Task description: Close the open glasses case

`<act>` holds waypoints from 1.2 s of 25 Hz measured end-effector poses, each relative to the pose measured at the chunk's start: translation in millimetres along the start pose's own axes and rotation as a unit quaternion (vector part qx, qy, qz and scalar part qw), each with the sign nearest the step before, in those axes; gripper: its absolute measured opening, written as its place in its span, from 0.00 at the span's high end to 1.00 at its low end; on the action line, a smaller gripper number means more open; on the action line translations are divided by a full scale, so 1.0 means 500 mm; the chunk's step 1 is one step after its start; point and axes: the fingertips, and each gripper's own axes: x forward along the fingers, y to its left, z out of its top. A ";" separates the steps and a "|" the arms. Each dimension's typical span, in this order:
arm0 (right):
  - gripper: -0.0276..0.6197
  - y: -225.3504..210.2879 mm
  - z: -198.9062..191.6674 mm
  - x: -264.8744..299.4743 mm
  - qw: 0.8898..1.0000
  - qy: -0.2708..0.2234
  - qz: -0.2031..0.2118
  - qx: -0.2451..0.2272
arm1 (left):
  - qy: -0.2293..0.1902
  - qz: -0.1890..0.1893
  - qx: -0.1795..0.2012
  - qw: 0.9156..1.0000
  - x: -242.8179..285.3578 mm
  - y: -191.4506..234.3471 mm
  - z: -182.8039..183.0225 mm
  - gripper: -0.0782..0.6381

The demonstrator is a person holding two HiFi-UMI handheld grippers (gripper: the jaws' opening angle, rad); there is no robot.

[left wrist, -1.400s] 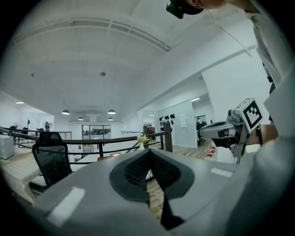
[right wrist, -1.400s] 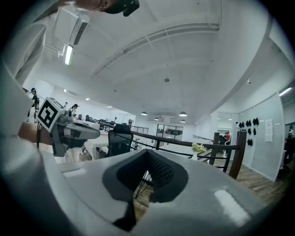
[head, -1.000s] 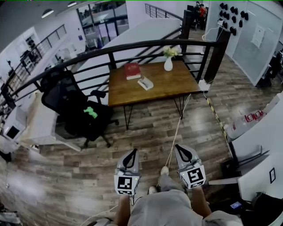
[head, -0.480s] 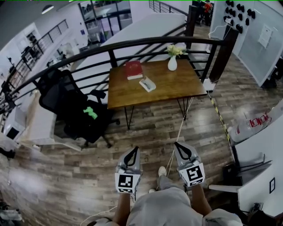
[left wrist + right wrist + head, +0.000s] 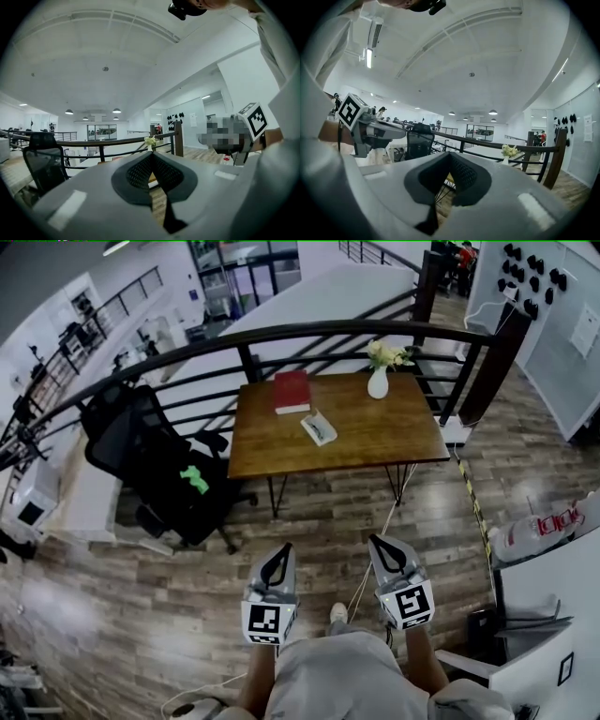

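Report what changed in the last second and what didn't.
The wooden table shows slightly larger in the head view; the person seems to be approaching. Nothing grasped or released. The left gripper and right gripper stayed low, tongs shut, empty; the glasses case still lies on the table by the red book.

Quick tally, standing by:

- Tables: 1 – wooden table [image 5: 375,442].
- On it: 1 red book [image 5: 292,391], 1 glasses case [image 5: 319,427], 1 white vase [image 5: 378,383] w/ flowers; blooms too small to count.
- Chairs: 1 – black office chair [image 5: 141,456], w/ 1 green item [image 5: 194,479] on seat.
- Grippers: 2 – left gripper [image 5: 281,554], right gripper [image 5: 382,547].
- Marker cubes: 2, one per gripper.
- Railing [image 5: 328,330]: 1, curved, black.
- Cable [image 5: 394,498]: 1, pale, across floor.
- White bag [image 5: 534,532] w/ red print: 1, far right.
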 end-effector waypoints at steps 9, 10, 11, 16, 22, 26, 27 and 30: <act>0.95 -0.068 -0.015 0.057 1.000 0.003 0.012 0.009 | -0.004 0.009 0.003 1.000 0.084 0.004 0.000 0.86; 0.95 -0.072 -0.015 0.065 1.000 0.003 0.014 0.009 | -0.003 0.011 0.004 1.000 0.092 0.008 -0.002 0.86; 0.95 -0.076 -0.015 0.073 1.000 0.002 0.015 0.009 | -0.005 0.012 0.005 1.000 0.101 0.011 0.000 0.86; 0.95 -0.099 -0.016 0.113 1.000 -0.001 0.022 0.010 | -0.010 0.016 0.004 1.000 0.145 0.033 0.004 0.86; 0.95 -0.133 -0.018 0.176 1.000 0.002 0.017 0.011 | -0.009 0.017 0.000 1.000 0.206 0.075 -0.001 0.86; 0.95 -0.155 -0.025 0.223 1.000 0.006 0.011 0.016 | -0.013 0.013 -0.004 1.000 0.253 0.109 0.000 0.86; 0.95 -0.160 -0.025 0.236 1.000 0.007 0.010 0.017 | -0.014 0.011 -0.004 1.000 0.265 0.117 0.003 0.86; 0.95 -0.173 -0.017 0.278 1.000 0.006 0.008 0.016 | -0.016 0.005 -0.001 1.000 0.296 0.147 0.010 0.86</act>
